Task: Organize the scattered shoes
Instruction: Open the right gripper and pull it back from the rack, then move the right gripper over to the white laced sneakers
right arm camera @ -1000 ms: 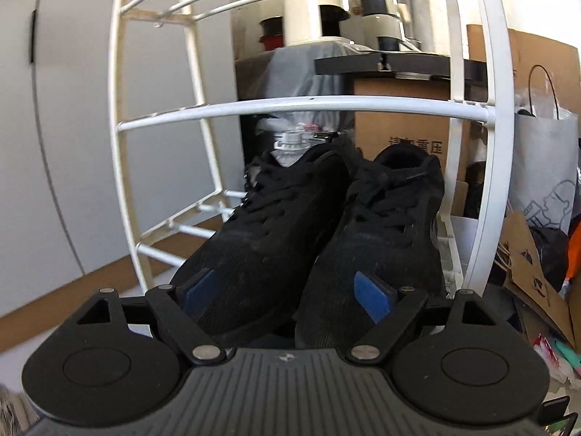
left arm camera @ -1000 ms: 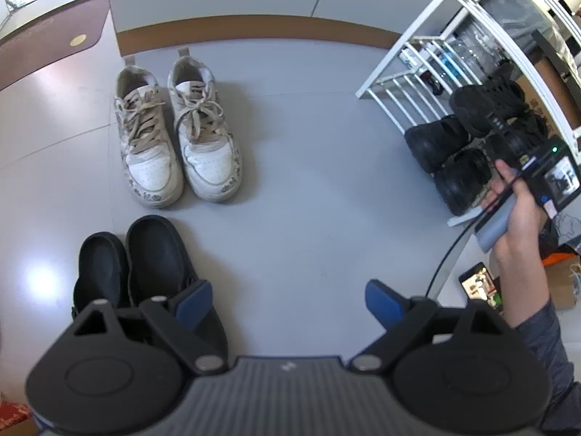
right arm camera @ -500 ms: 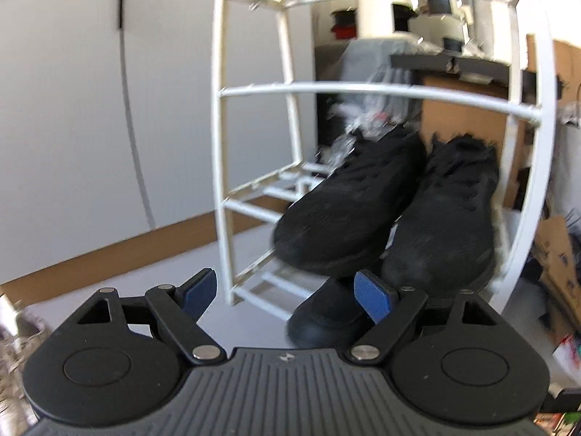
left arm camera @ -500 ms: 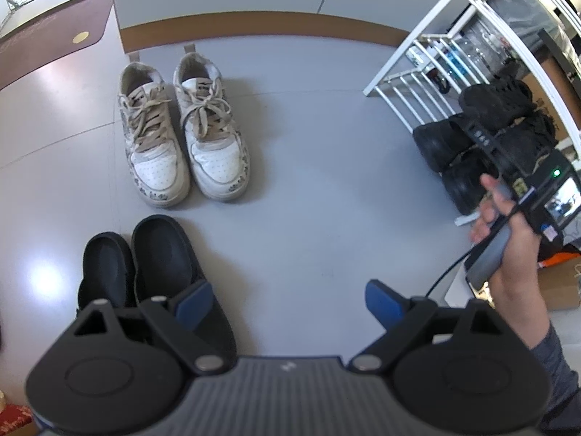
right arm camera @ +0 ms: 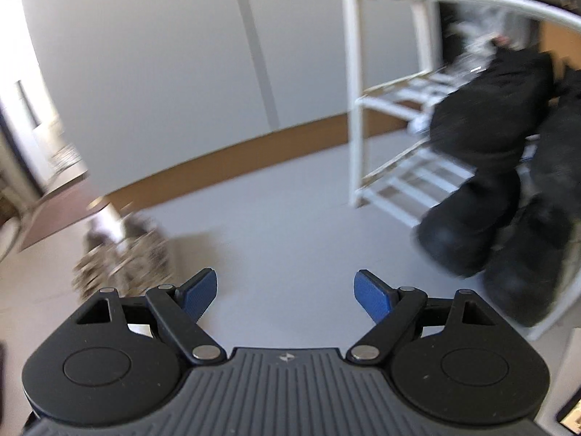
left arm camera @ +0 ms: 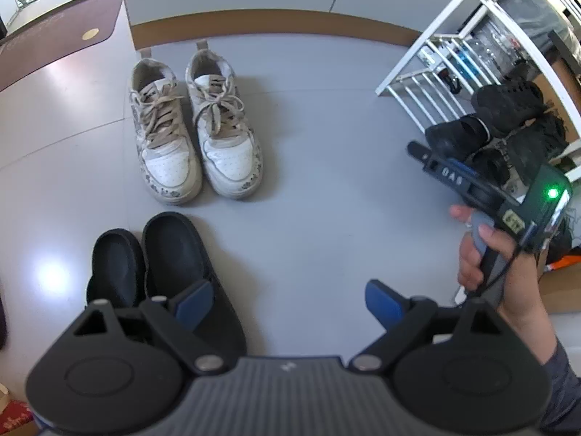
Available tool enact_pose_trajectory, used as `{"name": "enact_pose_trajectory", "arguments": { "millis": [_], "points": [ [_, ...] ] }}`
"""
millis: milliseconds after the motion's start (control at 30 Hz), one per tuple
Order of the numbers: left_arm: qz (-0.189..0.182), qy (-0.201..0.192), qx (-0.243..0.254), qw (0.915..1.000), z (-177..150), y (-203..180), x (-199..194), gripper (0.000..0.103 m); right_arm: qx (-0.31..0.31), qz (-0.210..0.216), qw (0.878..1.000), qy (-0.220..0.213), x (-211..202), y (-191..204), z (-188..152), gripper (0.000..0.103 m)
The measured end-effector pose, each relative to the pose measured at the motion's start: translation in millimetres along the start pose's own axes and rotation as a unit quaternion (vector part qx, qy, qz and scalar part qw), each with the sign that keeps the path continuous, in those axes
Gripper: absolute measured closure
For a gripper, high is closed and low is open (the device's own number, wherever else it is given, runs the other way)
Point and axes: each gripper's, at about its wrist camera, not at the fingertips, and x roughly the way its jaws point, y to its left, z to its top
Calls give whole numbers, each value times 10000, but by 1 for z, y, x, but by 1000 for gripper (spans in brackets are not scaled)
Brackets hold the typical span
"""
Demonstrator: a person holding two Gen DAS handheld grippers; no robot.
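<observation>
Left wrist view, my left gripper (left arm camera: 288,299): released, blue pads wide apart, nothing between them; it hangs over the floor (left arm camera: 326,167), looking down.
Left wrist view, black slippers (left arm camera: 159,265): a pair side by side on the floor, directly under my left pad, long axes running away from me; the nearest footwear to this gripper.
Left wrist view, white sneakers (left arm camera: 194,134): a laced pair side by side, just beyond the slippers, toes toward me, heels toward the wall; long axes also run away from me.
Left wrist view, shoe rack (left arm camera: 432,80): white slatted frame at far right; black shoes (left arm camera: 508,109) rest on its shelves, two tiers of them as far as I can tell.
Left wrist view, my right hand (left arm camera: 483,254): holds the other tool near the rack, well apart from both floor pairs.
Right wrist view, my right gripper (right arm camera: 285,290): released and empty, pads spread, aimed at bare floor between rack and sneakers; the frame is motion-blurred.
Right wrist view, black shoes: at right on the rack, toes overhanging its front edge.
Right wrist view, white sneakers: blurred, low at left, ahead of my left pad.
Judgement, governing relation: both floor pairs lie left of the rack; my left gripper is nearer the slippers, and neither is clearly nearer the sneakers. Any grasp would close across a shoe's narrow width, square to its long axis.
</observation>
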Motion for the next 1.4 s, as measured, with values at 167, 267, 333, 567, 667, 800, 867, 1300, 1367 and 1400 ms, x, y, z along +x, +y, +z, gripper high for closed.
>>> {"name": "enact_pose_trajectory", "arguments": {
  "millis": [167, 267, 333, 567, 667, 800, 867, 1300, 1367, 1400],
  "points": [
    [30, -3, -21, 10000, -1, 5, -1, 10, -56, 533, 9975, 467, -2, 14, -3, 16],
    [6, -13, -26, 10000, -1, 6, -3, 10, -104, 747, 9952, 630, -5, 20, -3, 16],
    [-9, -20, -30, 10000, -1, 7, -4, 10, -141, 859, 9938, 691, -7, 25, -3, 16],
    [-17, -17, -82, 10000, -3, 13, -7, 10, -441, 1317, 9861, 912, -11, 43, -4, 16],
    [10, -30, -120, 9999, -3, 17, -8, 10, -591, 1469, 9826, 968, -12, 50, -5, 17],
    [23, -71, -127, 9999, -3, 22, -12, 10, -804, 1688, 9765, 1073, -13, 63, -7, 17],
    [32, -68, -126, 9999, -3, 23, -13, 10, -858, 1728, 9750, 1102, -14, 65, -8, 18],
    [189, -41, -137, 9997, -9, 37, -21, 10, -1298, 1863, 9666, 1188, -19, 91, -9, 27],
    [211, -58, -184, 9996, -10, 42, -24, 10, -1358, 1889, 9650, 1211, -18, 96, -11, 27],
    [226, -70, -203, 9995, -10, 44, -25, 10, -1384, 1909, 9641, 1222, -18, 99, -12, 27]
  ]
}}
